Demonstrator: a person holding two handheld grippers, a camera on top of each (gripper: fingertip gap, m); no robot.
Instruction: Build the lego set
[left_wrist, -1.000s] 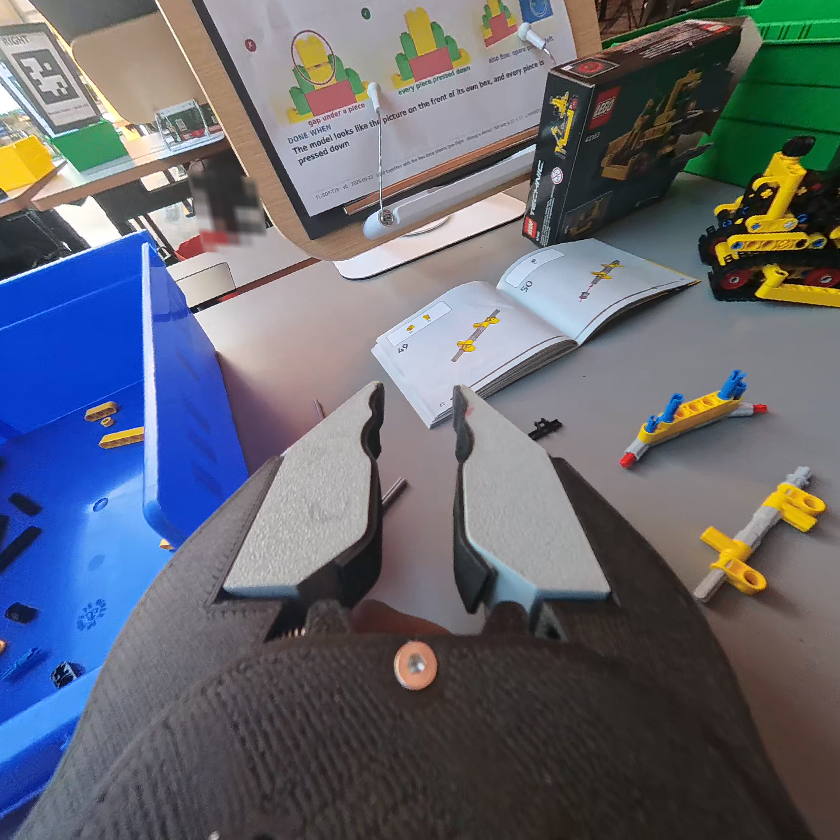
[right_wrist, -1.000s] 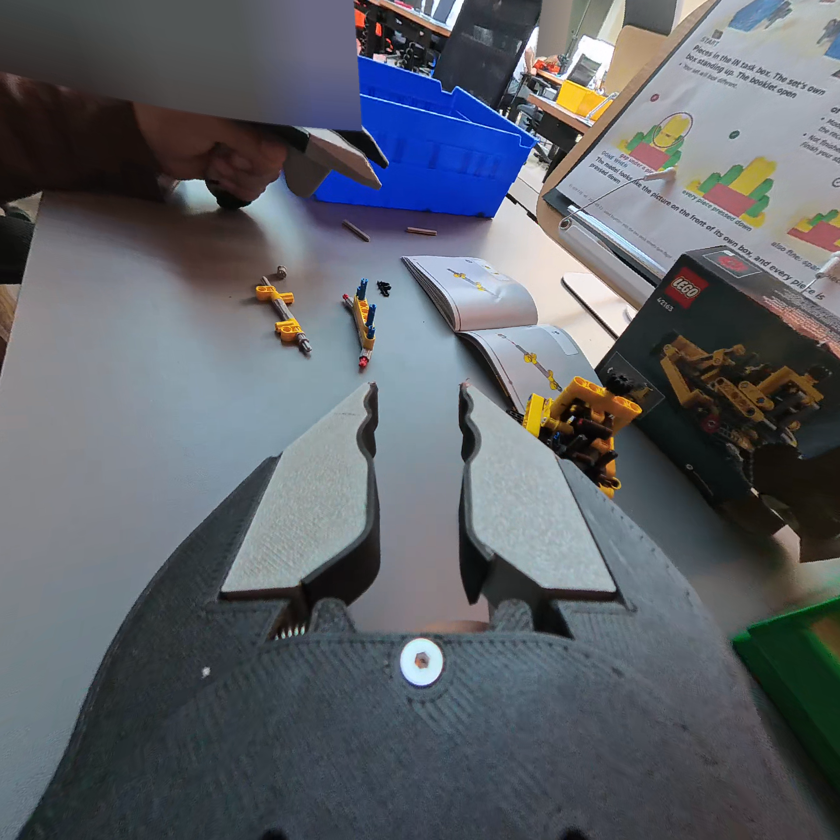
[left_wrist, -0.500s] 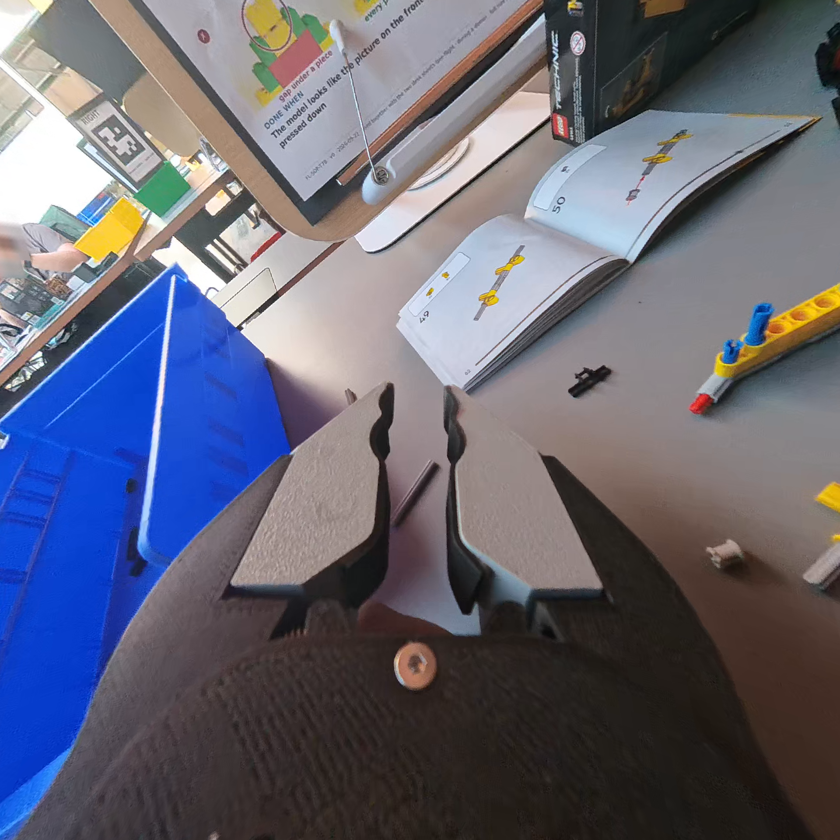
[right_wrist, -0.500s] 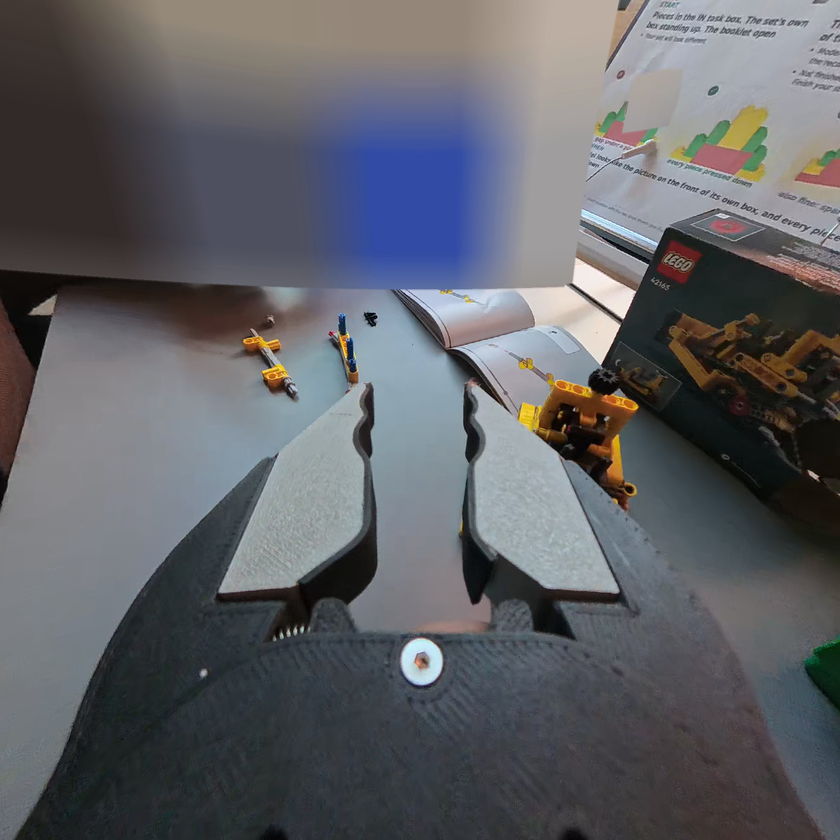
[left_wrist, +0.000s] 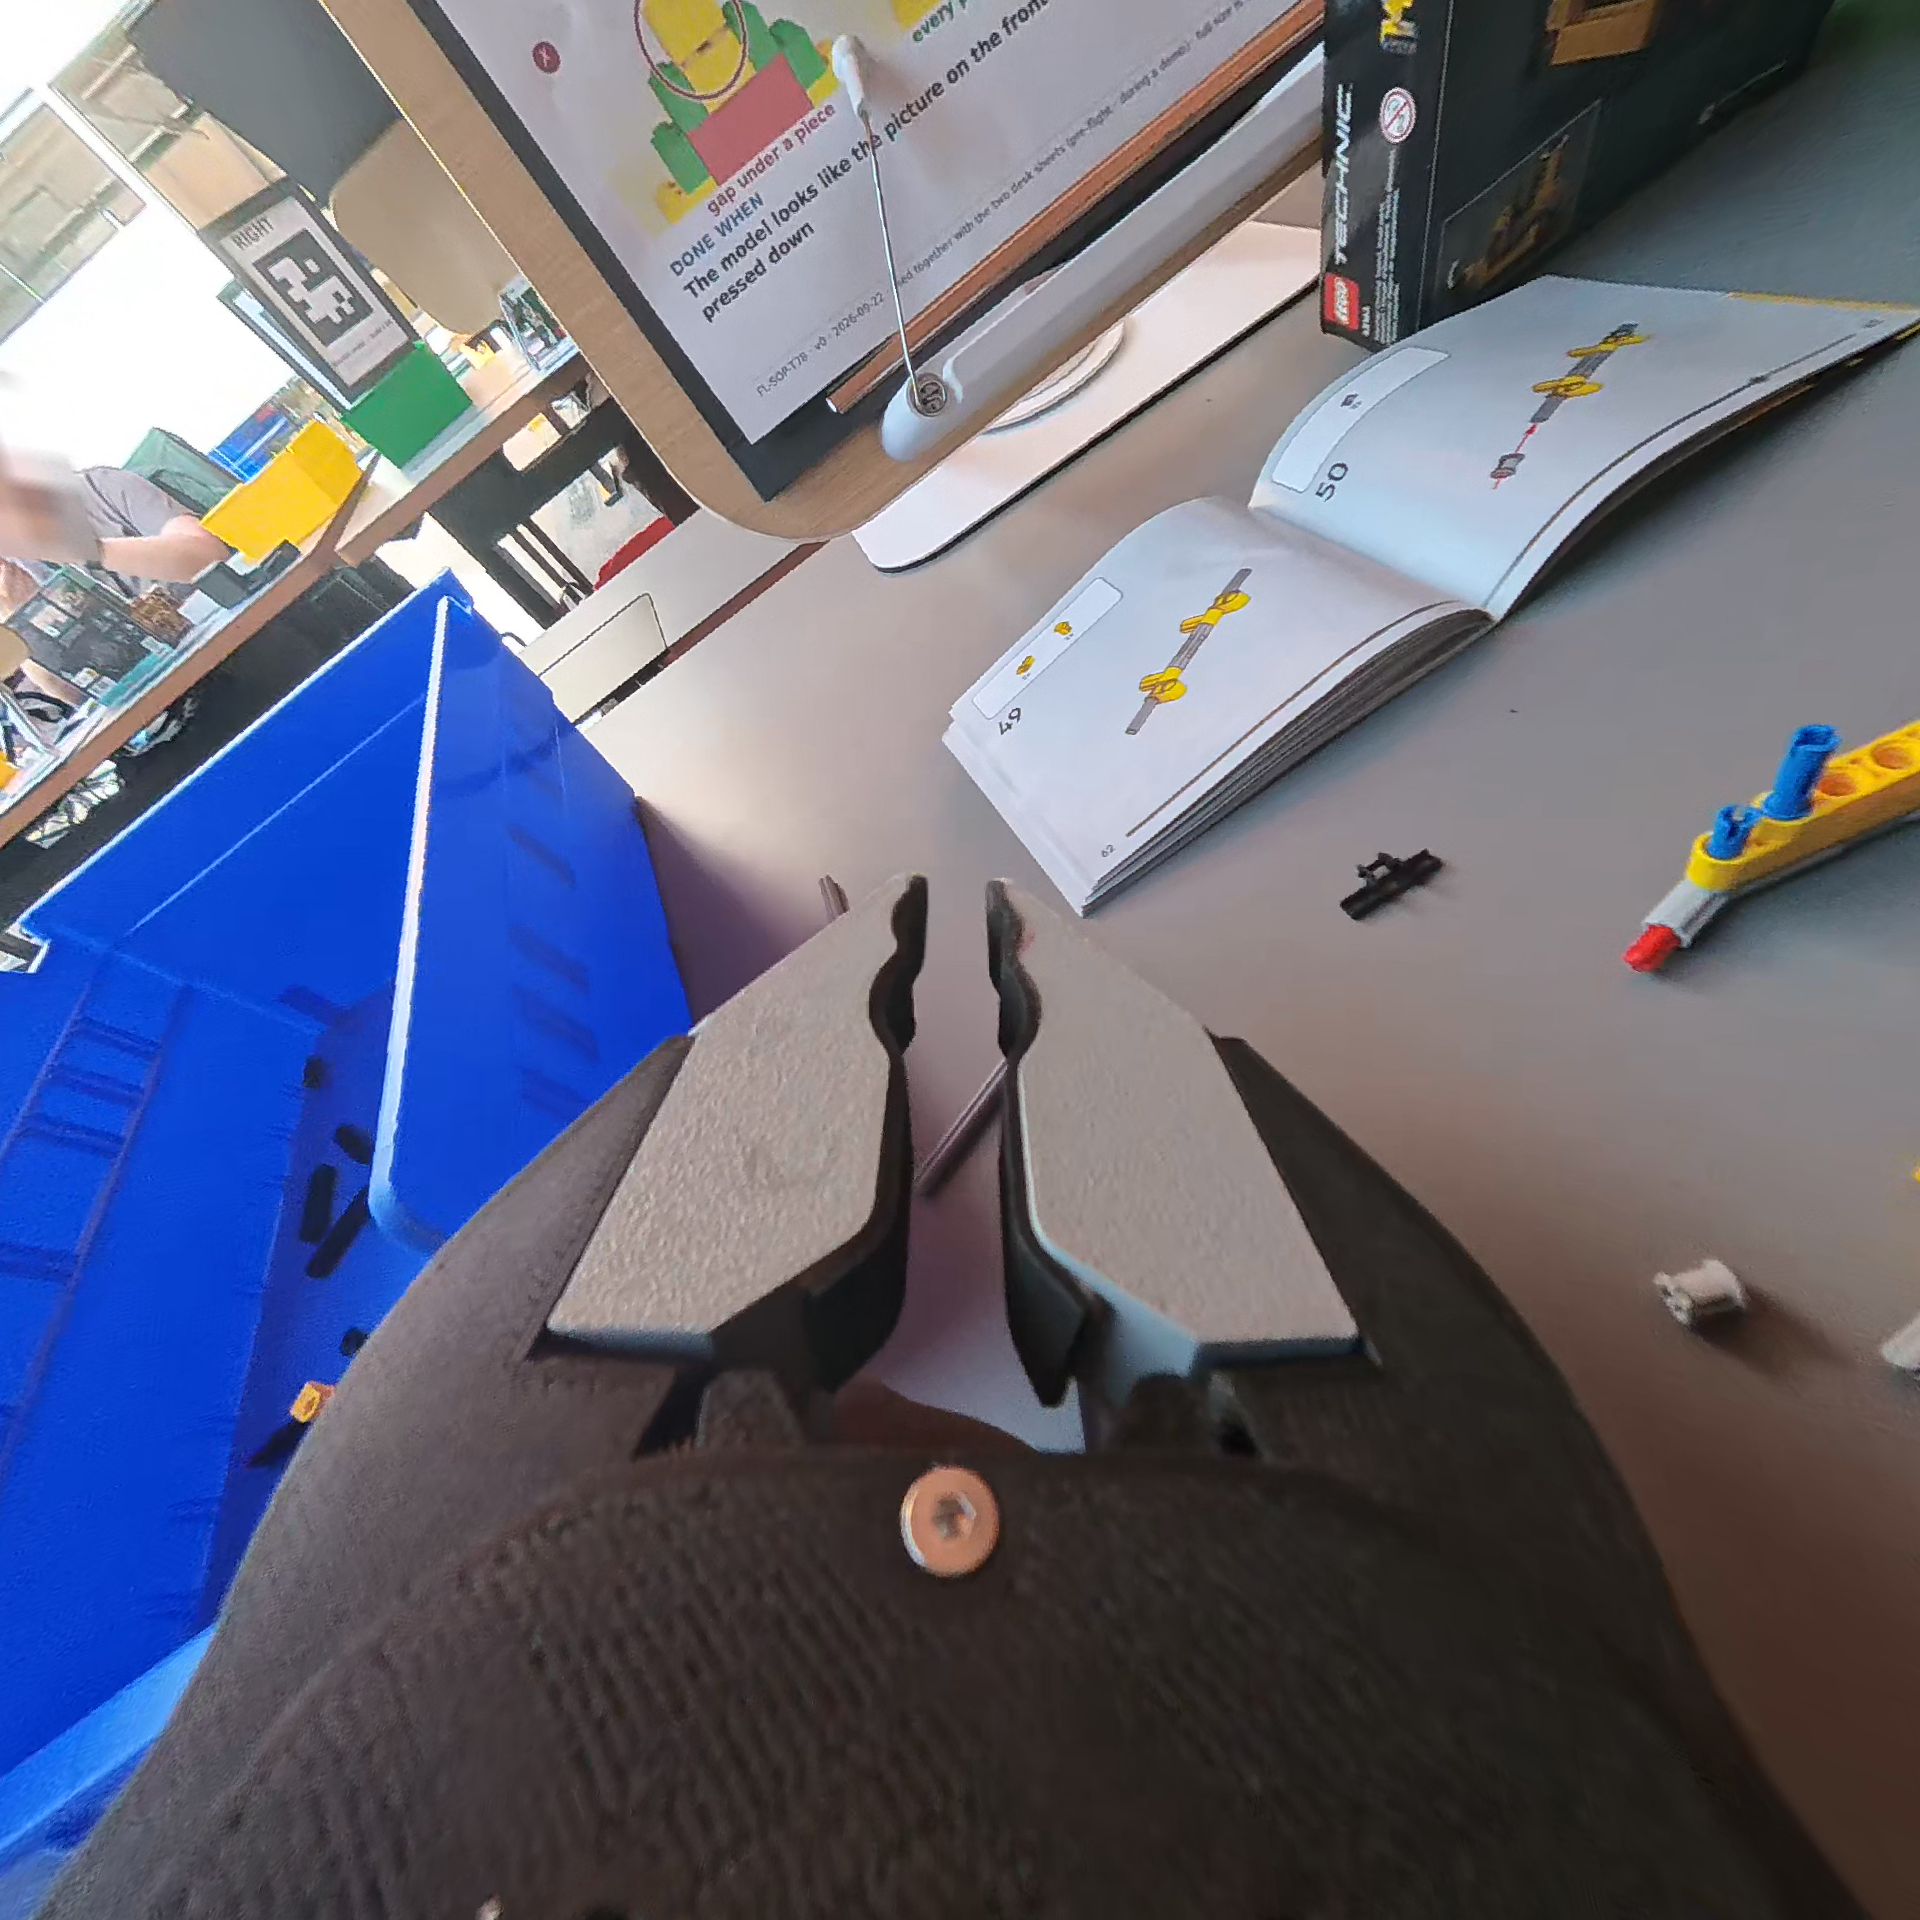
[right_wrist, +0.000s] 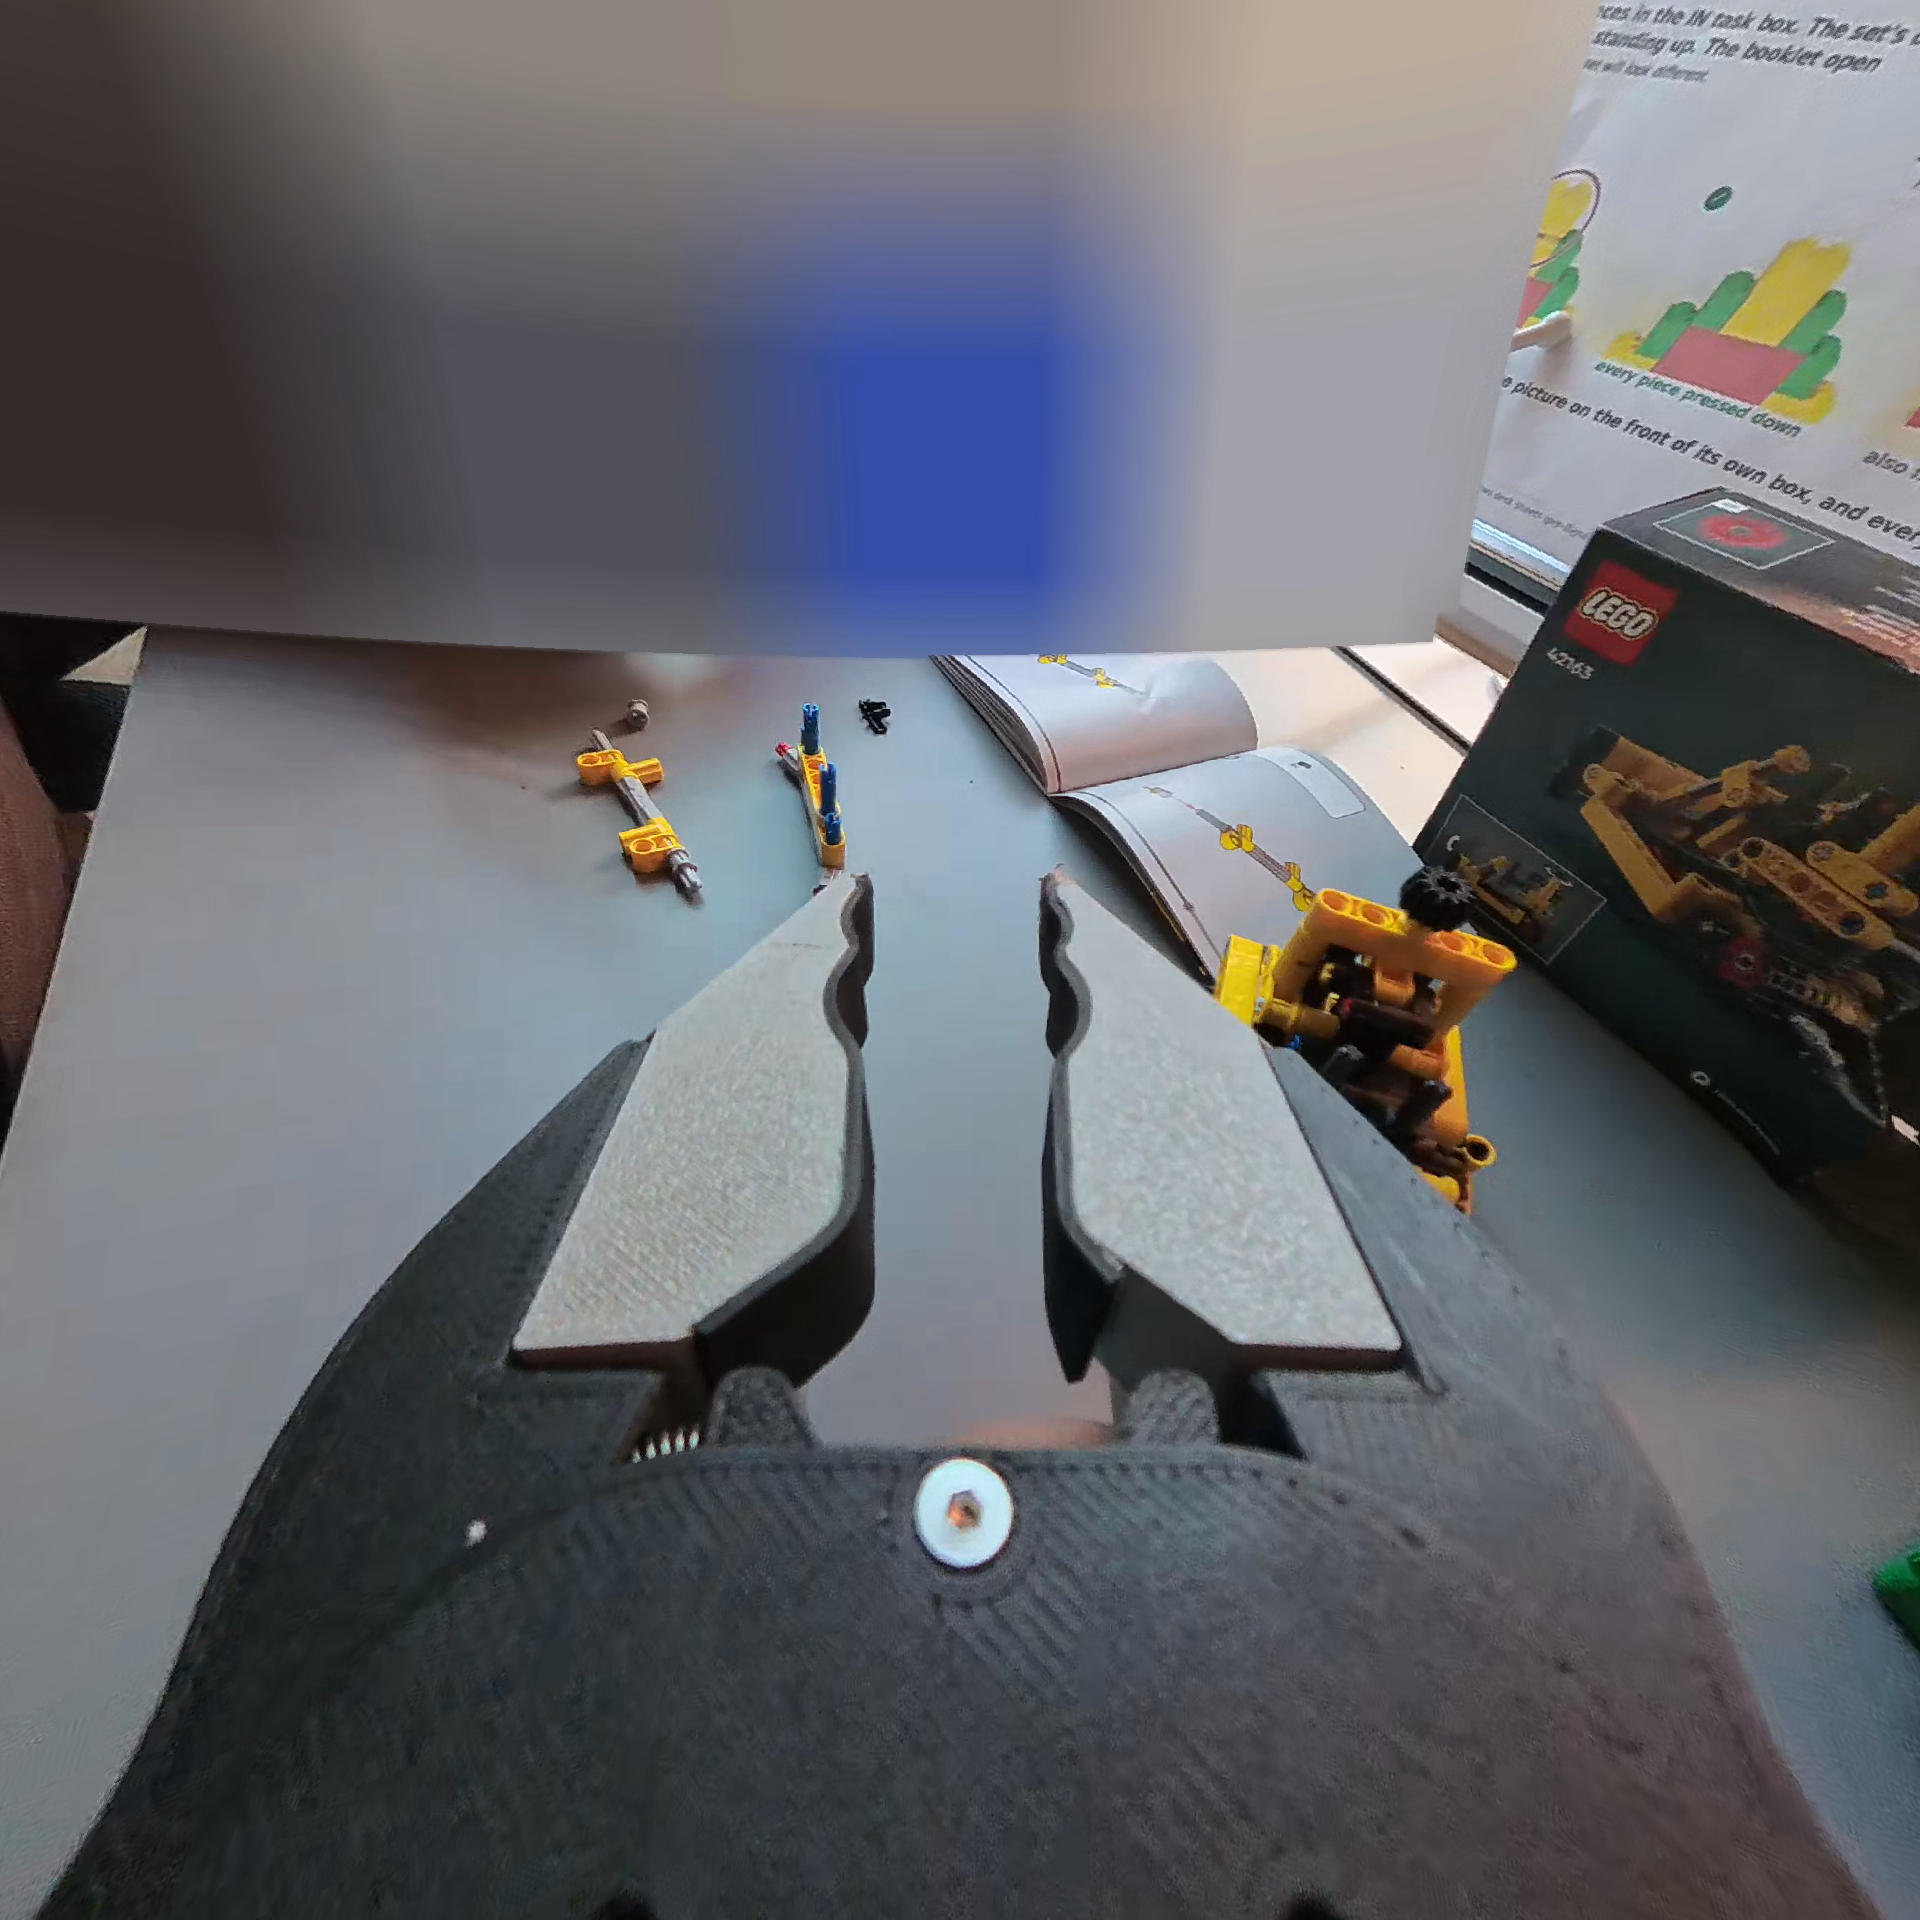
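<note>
My left gripper (left_wrist: 956, 904) hovers low over the grey table beside the blue bin (left_wrist: 312, 935). Its fingers stand a narrow gap apart. A thin dark axle rod (left_wrist: 961, 1127) lies on the table in that gap, and I see no pad pressing on it. My right gripper (right_wrist: 956, 894) is open and empty above the table. The part-built yellow bulldozer (right_wrist: 1371, 997) stands just right of it. A yellow beam with blue pins (right_wrist: 821, 790) (left_wrist: 1787, 821) and a grey axle with yellow connectors (right_wrist: 636, 805) lie ahead.
The open instruction booklet (left_wrist: 1351, 623) (right_wrist: 1143, 727) lies in front of the dark set box (left_wrist: 1507, 156) (right_wrist: 1714, 831) and a standing instruction board (left_wrist: 831, 156). A small black piece (left_wrist: 1387, 883) and a grey bush (left_wrist: 1699, 1294) lie loose. Another short rod (left_wrist: 831, 894) lies by the bin. My right fingertips sit around 25 centimeters from my left ones.
My left gripper has dropped and tilted toward the dark rod by the bin, and its fingers have narrowed around it. My right gripper has shifted a little and stays open.
</note>
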